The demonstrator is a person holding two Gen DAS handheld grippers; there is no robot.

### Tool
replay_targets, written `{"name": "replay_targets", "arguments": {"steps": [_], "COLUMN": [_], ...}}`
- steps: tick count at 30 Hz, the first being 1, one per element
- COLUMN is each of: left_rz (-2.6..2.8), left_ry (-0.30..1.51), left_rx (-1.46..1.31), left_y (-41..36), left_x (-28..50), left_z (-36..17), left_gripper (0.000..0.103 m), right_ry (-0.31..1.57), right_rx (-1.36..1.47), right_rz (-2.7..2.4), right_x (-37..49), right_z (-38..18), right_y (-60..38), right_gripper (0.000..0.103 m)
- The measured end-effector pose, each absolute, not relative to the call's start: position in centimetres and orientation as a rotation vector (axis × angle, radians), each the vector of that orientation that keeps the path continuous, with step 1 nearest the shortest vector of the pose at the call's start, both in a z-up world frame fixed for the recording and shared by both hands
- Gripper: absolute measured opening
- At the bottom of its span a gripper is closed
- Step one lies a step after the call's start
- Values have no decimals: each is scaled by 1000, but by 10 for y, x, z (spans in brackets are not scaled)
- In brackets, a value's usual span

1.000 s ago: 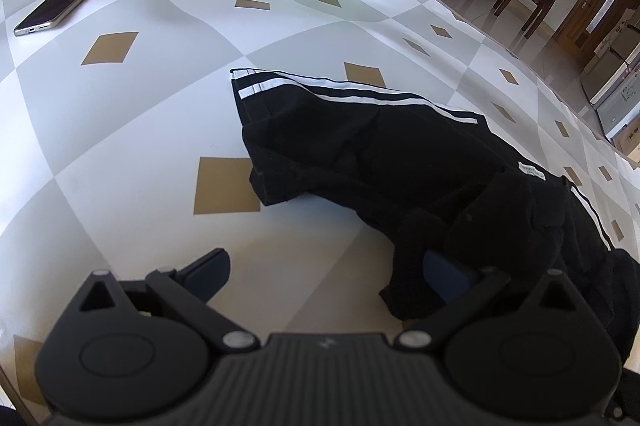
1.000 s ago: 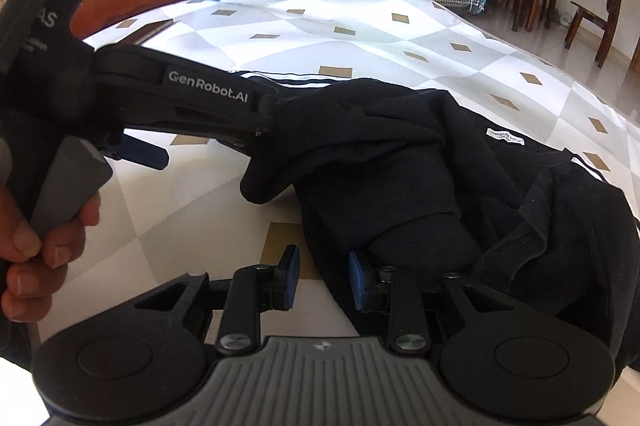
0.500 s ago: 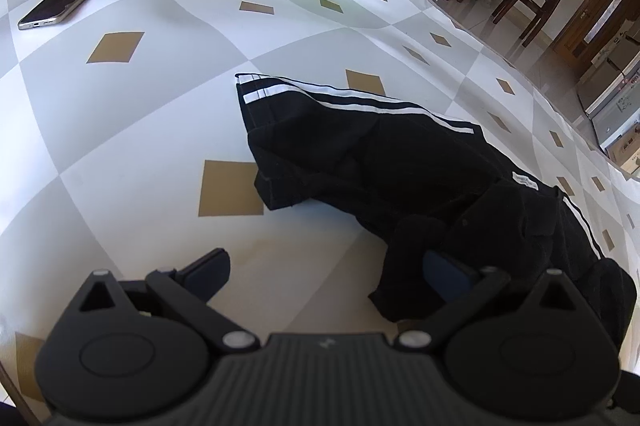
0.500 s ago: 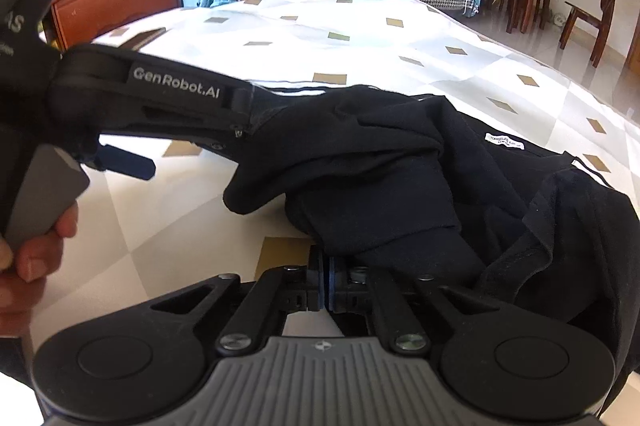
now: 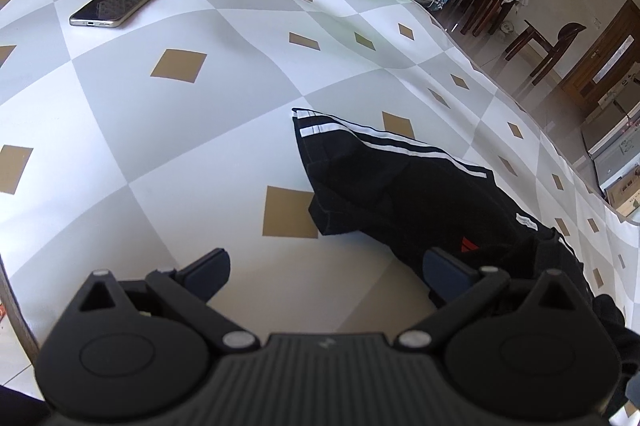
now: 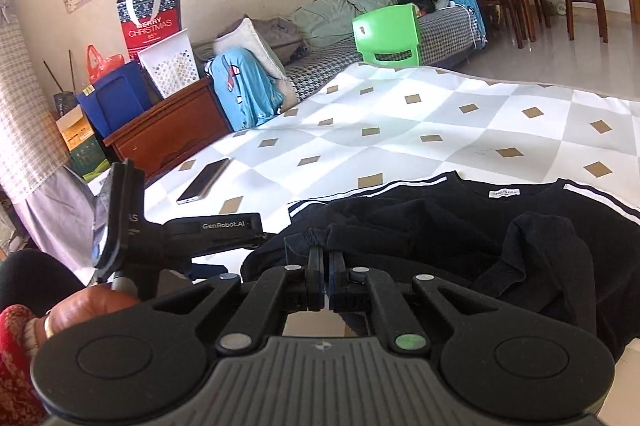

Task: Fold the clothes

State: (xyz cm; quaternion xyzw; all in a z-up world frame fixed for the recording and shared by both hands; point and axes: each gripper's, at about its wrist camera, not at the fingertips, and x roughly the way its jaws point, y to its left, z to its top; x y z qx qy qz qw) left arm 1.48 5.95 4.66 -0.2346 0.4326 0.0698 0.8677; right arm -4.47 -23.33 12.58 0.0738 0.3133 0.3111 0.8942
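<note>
A black garment with white stripes (image 5: 400, 186) lies crumpled on the checked tablecloth (image 5: 180, 154). In the right wrist view the garment (image 6: 500, 226) spreads to the right, its neck label facing up. My right gripper (image 6: 325, 260) is shut on a folded edge of it and holds that edge raised off the table. My left gripper (image 5: 326, 266) stands open just above the cloth's near left part. Its right finger (image 5: 444, 268) is against the garment's edge, and only bare tablecloth shows between the jaws.
A phone (image 5: 122, 0) lies at the table's far left, also seen as the phone (image 6: 204, 180). A green chair (image 6: 386, 34) stands past the far edge, with a sofa and a wooden cabinet (image 6: 168, 134) behind. A hand (image 6: 92, 306) grips the left tool.
My right gripper closed on the garment's edge and rose with it, tilting up. My left gripper drew back and up, and the cloth no longer drapes over its right finger.
</note>
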Motion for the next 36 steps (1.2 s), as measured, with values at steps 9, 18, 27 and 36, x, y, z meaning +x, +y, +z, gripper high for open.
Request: {"name": "replay_targets", "arguments": {"steps": [9,18,27,36], "left_rz": [105,22,-106,-235], "left_ry": [886,924,977,1007], "left_rx": [-436,-362,-250,-116], "left_y": [58,35,8,-22], "left_x": [-2,-14,-35,-65], "left_z": [65,67,63,57], "left_gripper": [103,103,103,103], "right_ry": [763,913,814,861], "right_rx": [5,-104,-38,-65], "right_rz": [824,940,596,496], "right_x": [-105,-135,-107,-94], "right_z": [112,77,91,84], "right_y": [-220,-195,-239,-248], "right_gripper": [4,19,35,45]}}
